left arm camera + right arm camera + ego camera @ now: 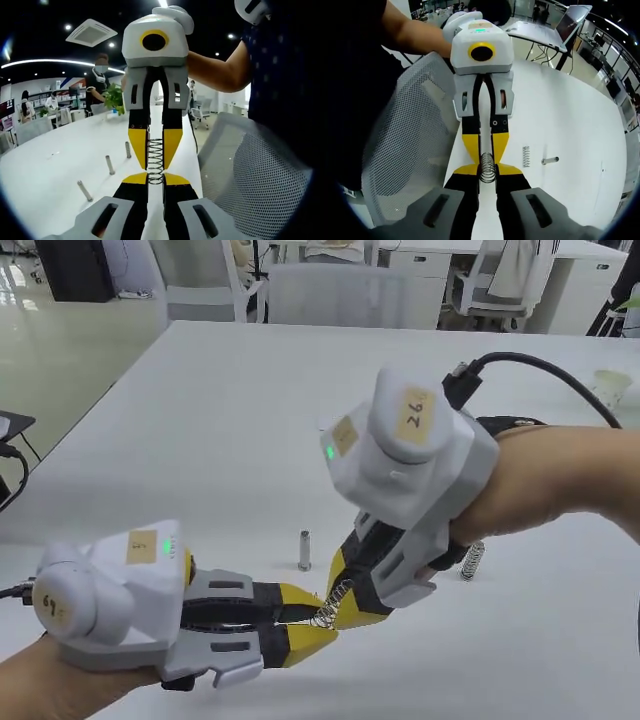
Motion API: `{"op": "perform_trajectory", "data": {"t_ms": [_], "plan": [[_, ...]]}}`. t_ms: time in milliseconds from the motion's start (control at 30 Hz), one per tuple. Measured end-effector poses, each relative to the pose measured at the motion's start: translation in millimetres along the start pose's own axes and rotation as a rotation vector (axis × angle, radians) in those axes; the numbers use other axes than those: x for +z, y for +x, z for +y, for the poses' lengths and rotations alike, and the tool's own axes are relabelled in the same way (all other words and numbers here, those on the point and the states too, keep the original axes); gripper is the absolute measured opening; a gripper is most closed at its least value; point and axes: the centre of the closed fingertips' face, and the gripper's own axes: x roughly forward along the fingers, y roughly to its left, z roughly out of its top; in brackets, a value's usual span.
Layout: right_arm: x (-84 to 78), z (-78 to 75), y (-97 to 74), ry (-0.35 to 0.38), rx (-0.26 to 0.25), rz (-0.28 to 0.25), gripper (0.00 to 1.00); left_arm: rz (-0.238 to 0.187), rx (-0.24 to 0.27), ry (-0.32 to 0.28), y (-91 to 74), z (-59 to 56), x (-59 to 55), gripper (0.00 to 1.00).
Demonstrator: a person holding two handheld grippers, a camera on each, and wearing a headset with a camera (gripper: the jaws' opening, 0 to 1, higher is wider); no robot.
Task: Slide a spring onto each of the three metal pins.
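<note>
**Left gripper** (155, 179) **and right gripper** (487, 171), tips met nose to nose. Both pairs of jaws are clenched on one spring (331, 604), which is held between them just clear of the table (200, 420). A bare, upright metal pin (304, 550) is seen just beyond the joined tips. A second spring (472, 560) is seen on the table beside the right gripper, on the side away from the left one. Risks judged:
- The shared coil may be stretched or kinked if the grippers are drawn apart.
- It may be flicked away if one grip is loosened carelessly.
- The pin may be toppled if the coil is presented off-axis.
</note>
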Motion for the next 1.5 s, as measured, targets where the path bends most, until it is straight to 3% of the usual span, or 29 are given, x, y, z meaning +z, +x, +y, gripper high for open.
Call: {"op": "perform_trajectory", "data": {"t_ms": [600, 967, 1233, 1500], "plan": [[5.6, -1.0, 0.7, -0.009, 0.007, 0.006, 0.09, 0.002, 0.003, -0.014, 1.7, 1.1, -1.8, 0.03], [-2.7, -5.3, -0.8, -0.007, -0.008, 0.034, 0.09, 0.007, 0.013, -0.035, 0.5, 3.9, -4.8, 0.17], [-11.3, -11.3, -7.5, 0.009, -0.028, 0.047, 0.09, 0.006, 0.045, -0.072, -4.0, 10.5, -8.0, 0.31], [-20.3, -13.9, -11.2, 0.020, -0.038, 0.063, 0.09, -0.001, 0.084, -0.091, -10.3, 18.5, -8.9, 0.39]]}}
